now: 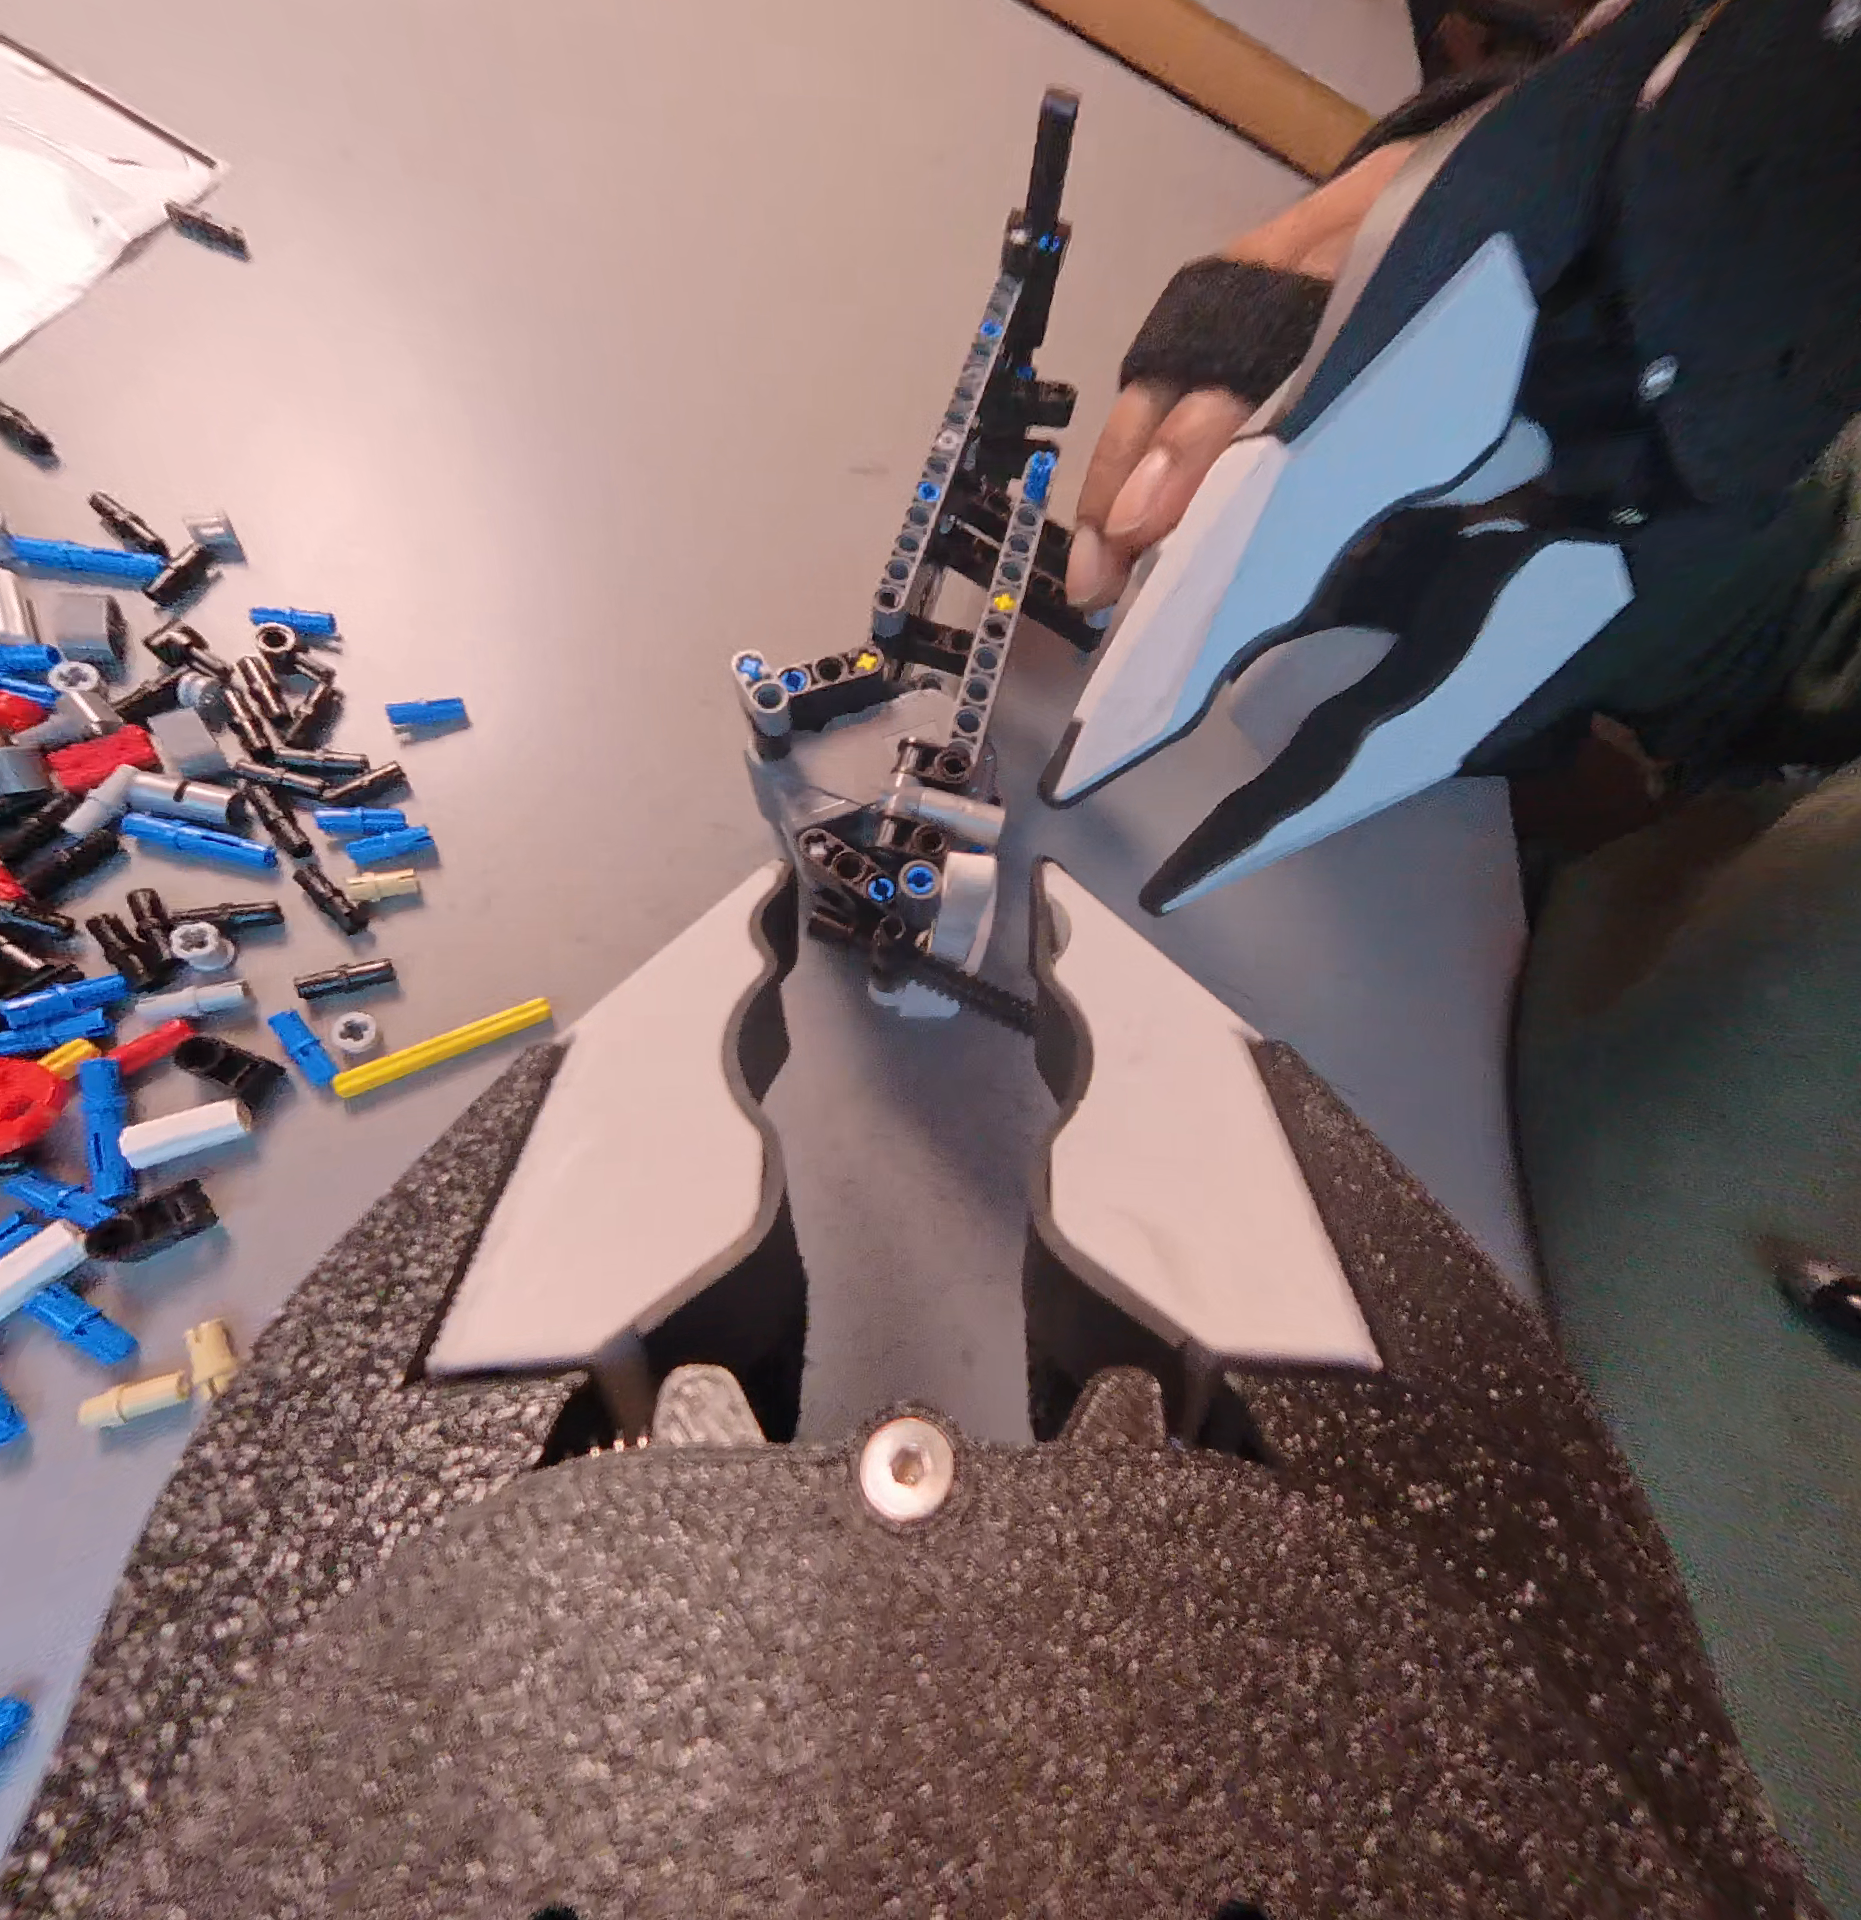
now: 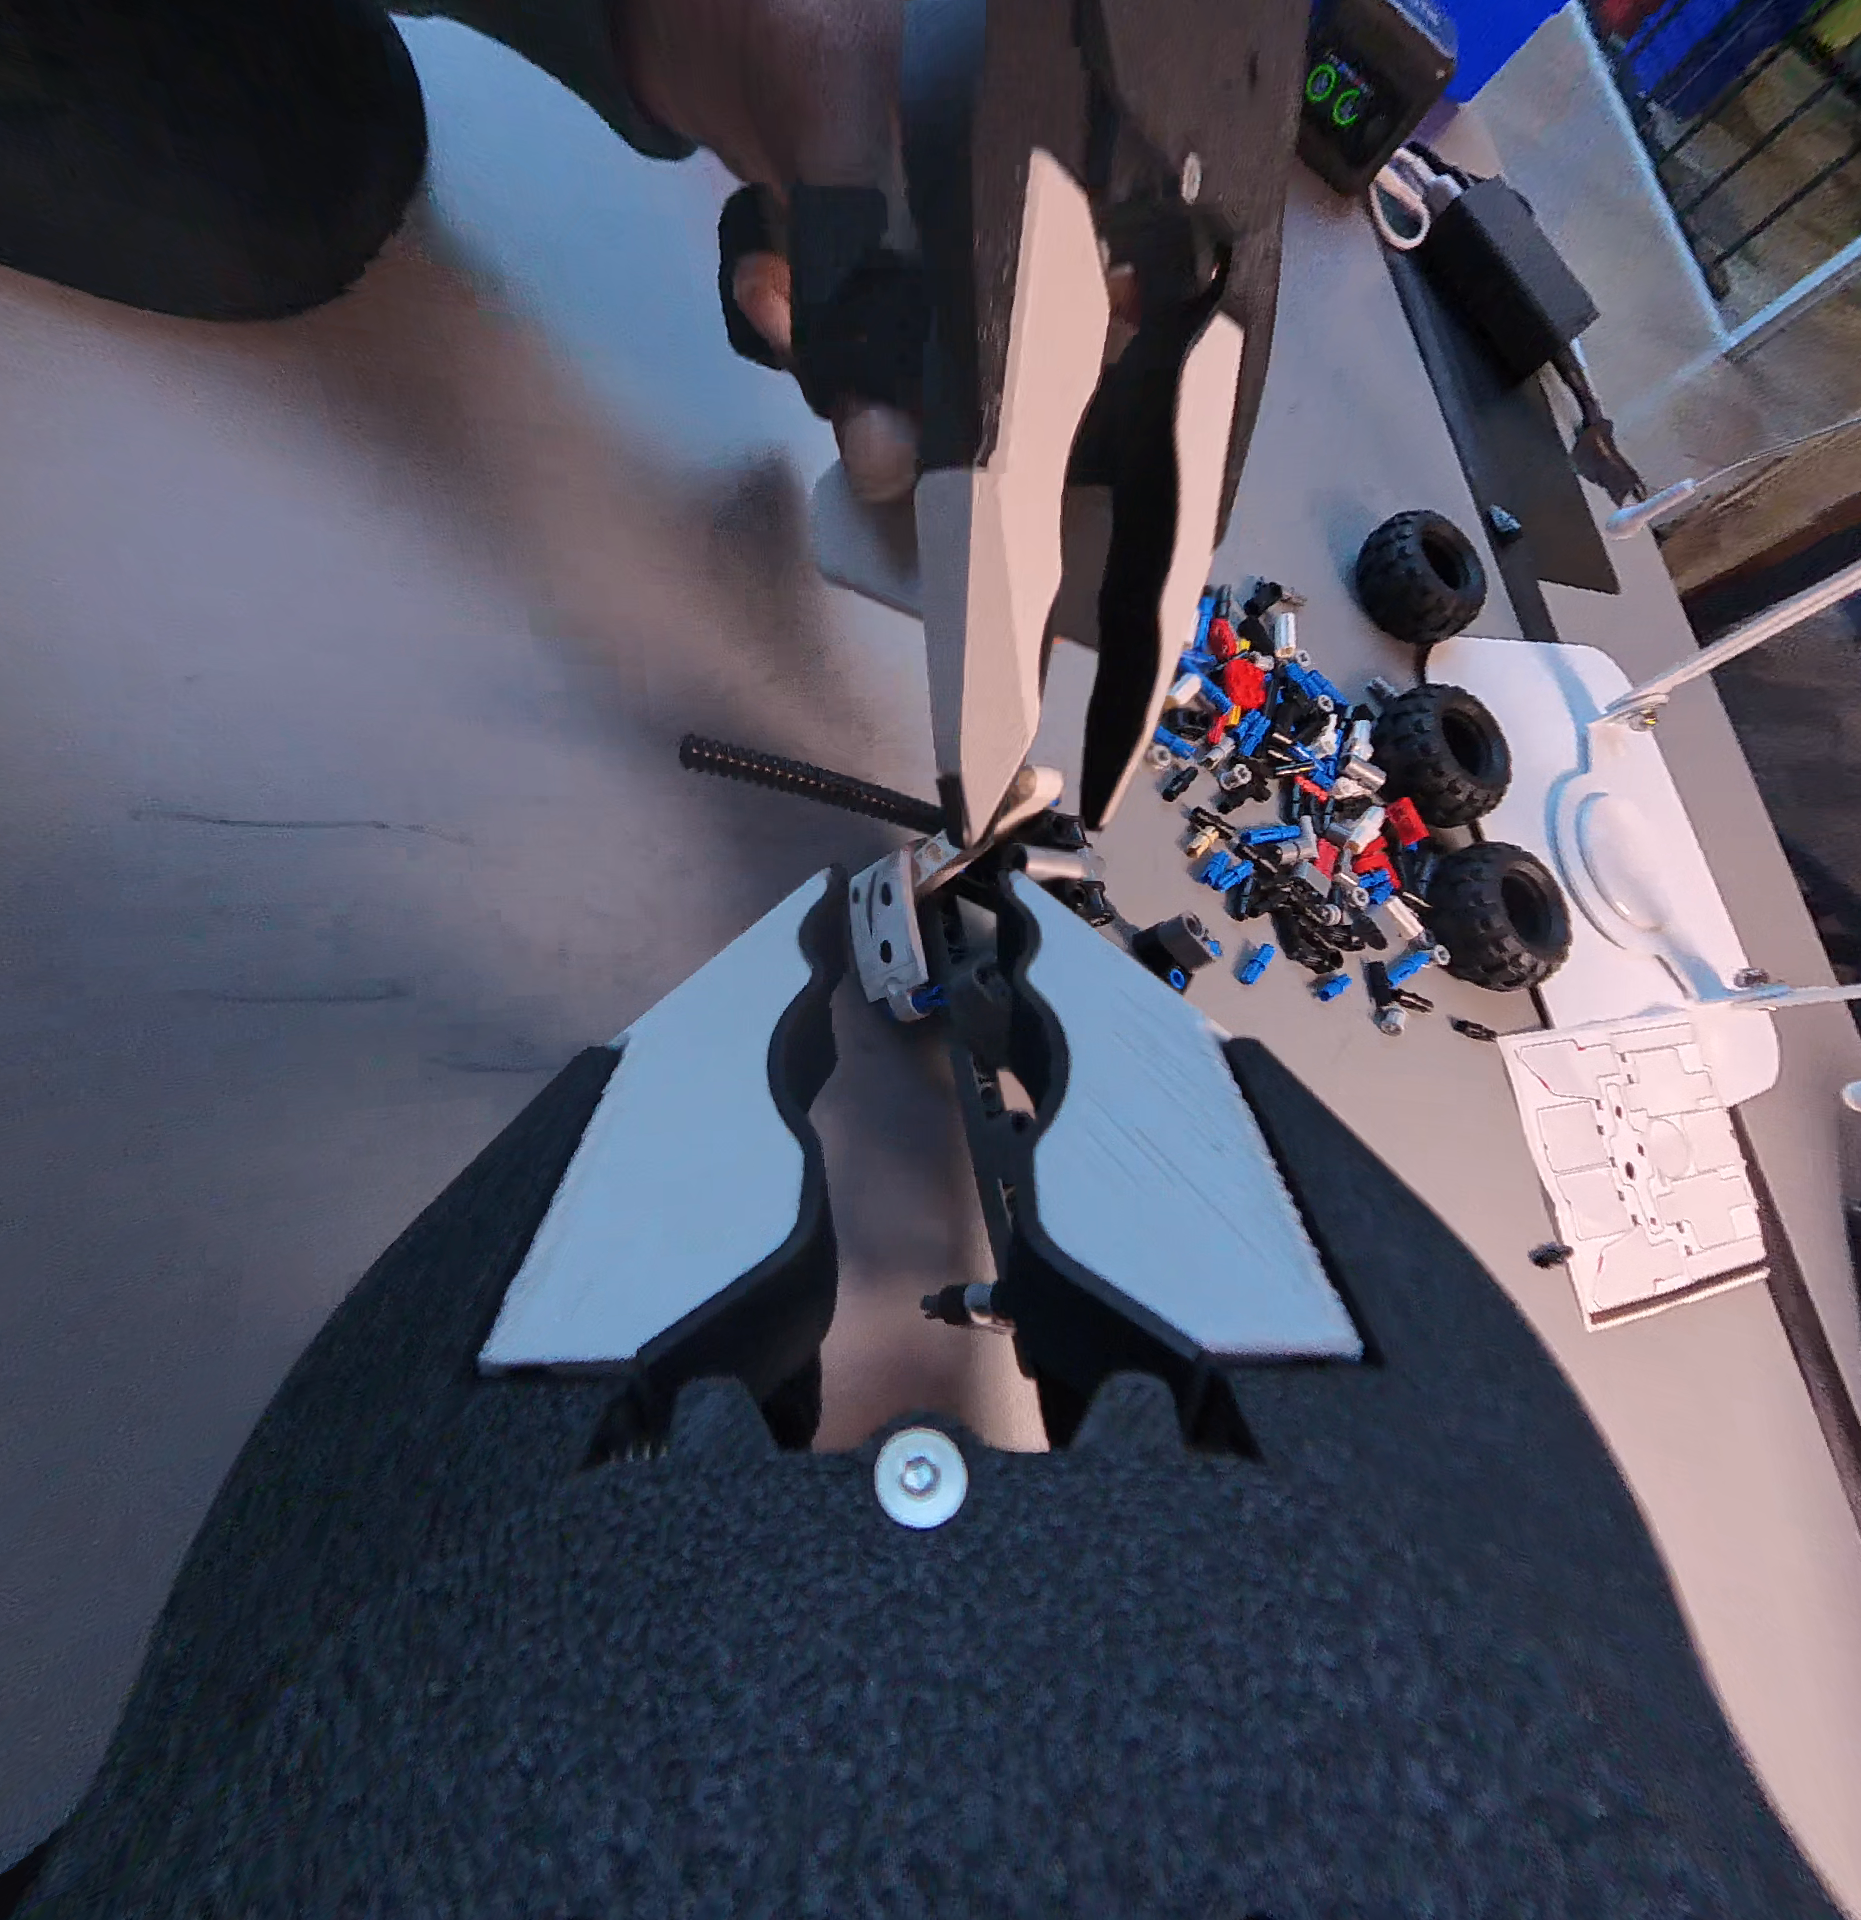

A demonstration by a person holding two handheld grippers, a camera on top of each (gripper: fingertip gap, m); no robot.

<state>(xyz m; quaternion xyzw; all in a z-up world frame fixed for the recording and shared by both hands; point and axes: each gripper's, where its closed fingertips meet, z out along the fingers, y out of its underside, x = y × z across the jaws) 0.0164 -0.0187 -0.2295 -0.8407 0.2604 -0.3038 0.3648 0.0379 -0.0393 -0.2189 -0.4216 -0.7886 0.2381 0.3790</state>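
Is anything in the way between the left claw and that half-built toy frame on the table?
Nothing visible. The left claw is open with the toy frame's near end already between its fingertips. The right claw hovers just to the side, not between them.

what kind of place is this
Probably a hobby or lab workbench: a grey table strewn with loose building-toy pieces, toy tyres, a half-built beam assembly and a power adapter.

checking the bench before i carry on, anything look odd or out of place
One small black part lies on the green floor, off the grey table, apart from the loose pile of blue, black and red pins.
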